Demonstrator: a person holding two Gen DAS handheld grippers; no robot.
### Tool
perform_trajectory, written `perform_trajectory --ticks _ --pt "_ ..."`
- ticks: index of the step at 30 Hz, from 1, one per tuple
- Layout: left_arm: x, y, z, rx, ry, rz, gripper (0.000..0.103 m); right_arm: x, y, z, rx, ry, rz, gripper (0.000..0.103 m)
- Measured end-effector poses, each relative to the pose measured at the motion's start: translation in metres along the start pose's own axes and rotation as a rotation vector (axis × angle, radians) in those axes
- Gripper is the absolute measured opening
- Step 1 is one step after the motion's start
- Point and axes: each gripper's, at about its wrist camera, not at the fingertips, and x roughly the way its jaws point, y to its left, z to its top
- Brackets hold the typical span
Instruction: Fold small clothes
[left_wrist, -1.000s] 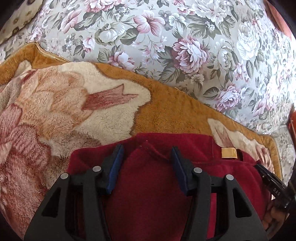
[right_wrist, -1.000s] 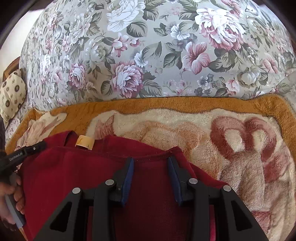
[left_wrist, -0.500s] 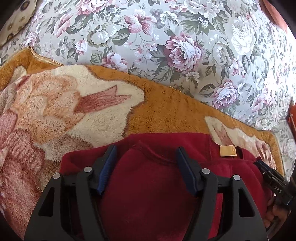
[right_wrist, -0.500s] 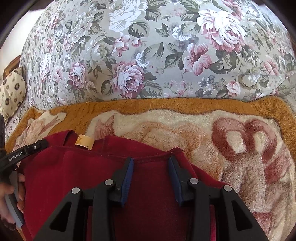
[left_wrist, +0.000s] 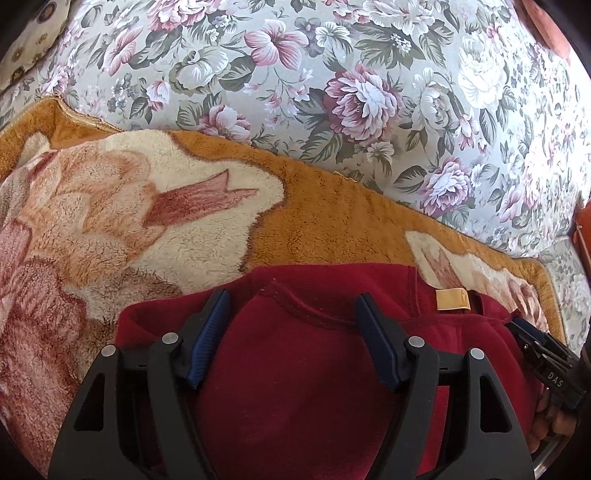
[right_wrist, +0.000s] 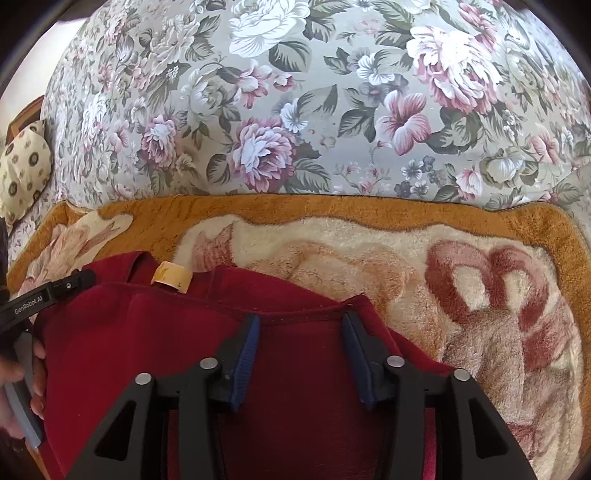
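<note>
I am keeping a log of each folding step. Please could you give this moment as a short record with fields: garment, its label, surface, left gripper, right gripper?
garment: dark red fleece garment, lying on the blanket, a stitched hem at its far edge
label: small tan tag near the far edge
surface: plush orange and cream blanket over a floral sheet
left gripper: fingers apart, over the red fabric at its hem
right gripper: fingers apart, over the same garment at its hem
grasp: no fabric is seen pinched between either pair of fingers
</note>
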Motion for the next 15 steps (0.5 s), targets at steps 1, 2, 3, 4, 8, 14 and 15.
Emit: perform_trajectory --ticks 1,2,3,4,8,14,15 --pt "0.0 0.0 0.0 0.001 0.001 -0.002 0.071 0.0 -0.001 0.0 0.004 -0.002 0.009 0.049" --pt "0.0 0.0 0.0 0.002 0.003 -0.006 0.073 -0.001 -0.002 0.0 0.009 -0.004 0.017 0.05" --pt "0.0 -0.001 0.0 0.004 0.004 -0.011 0.076 -0.001 -0.002 0.0 0.014 -0.006 0.021 0.05" --pt "0.0 -0.001 0.0 0.007 0.005 -0.019 0.078 -0.002 -0.002 0.0 0.013 -0.007 0.02 0.05" --pt "-0.001 -0.004 0.0 0.022 0.013 -0.028 0.081 -0.001 0.001 0.0 0.005 -0.006 0.012 0.051" --pt "-0.004 0.001 0.001 -0.003 0.01 -0.093 0.086 0.001 0.009 0.0 -0.036 0.004 -0.031 0.052" --pt "-0.004 0.002 0.001 -0.01 0.007 -0.1 0.086 0.002 0.011 0.0 -0.047 0.006 -0.044 0.052"
